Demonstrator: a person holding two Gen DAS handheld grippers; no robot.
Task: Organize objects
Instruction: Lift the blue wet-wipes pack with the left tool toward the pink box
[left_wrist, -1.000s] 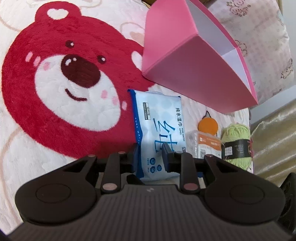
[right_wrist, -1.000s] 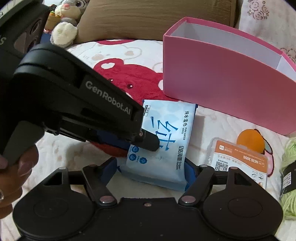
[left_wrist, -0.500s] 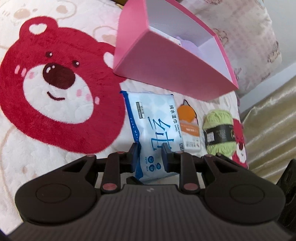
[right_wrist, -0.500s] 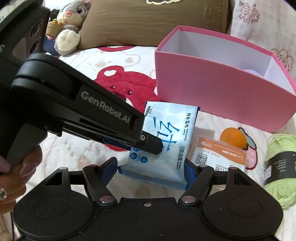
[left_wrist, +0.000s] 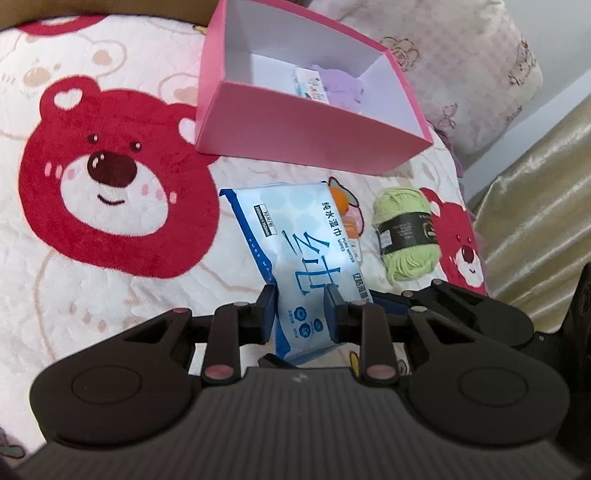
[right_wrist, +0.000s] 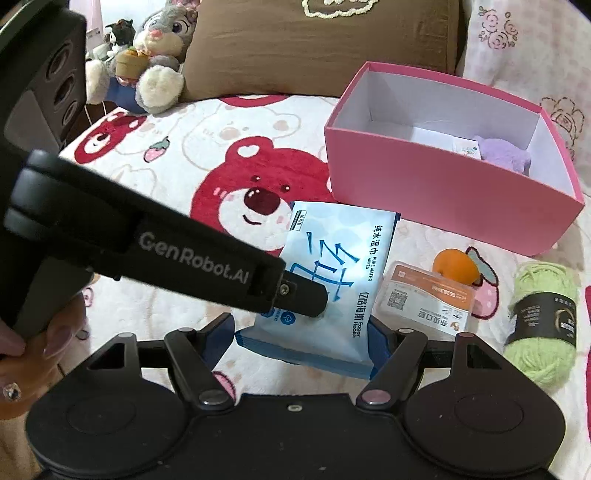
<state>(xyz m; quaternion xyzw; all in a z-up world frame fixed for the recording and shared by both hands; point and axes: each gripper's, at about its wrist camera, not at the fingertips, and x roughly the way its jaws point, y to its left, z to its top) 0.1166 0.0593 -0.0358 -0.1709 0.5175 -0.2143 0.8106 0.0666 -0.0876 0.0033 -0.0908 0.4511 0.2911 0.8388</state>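
A blue wet-wipes pack (left_wrist: 295, 243) (right_wrist: 332, 269) is held off the bear blanket by both grippers. My left gripper (left_wrist: 300, 314) is shut on its near end, and its finger crosses the pack in the right wrist view (right_wrist: 295, 295). My right gripper (right_wrist: 304, 341) is shut across the pack's width. The open pink box (left_wrist: 306, 122) (right_wrist: 443, 188) stands beyond, with a purple item (right_wrist: 502, 155) and a small packet inside. A green yarn ball (left_wrist: 406, 229) (right_wrist: 543, 325) and an orange-labelled packet (right_wrist: 424, 295) lie on the blanket to the right.
An orange toy (right_wrist: 456, 266) lies by the packet. A brown pillow (right_wrist: 321, 48) and plush toys (right_wrist: 155, 55) sit at the back. A floral pillow (left_wrist: 469, 62) is behind the box. A golden cloth (left_wrist: 535, 206) marks the right edge.
Both grippers have lifted the wipes pack up off the blanket. The views rose, so the box's inside now shows.
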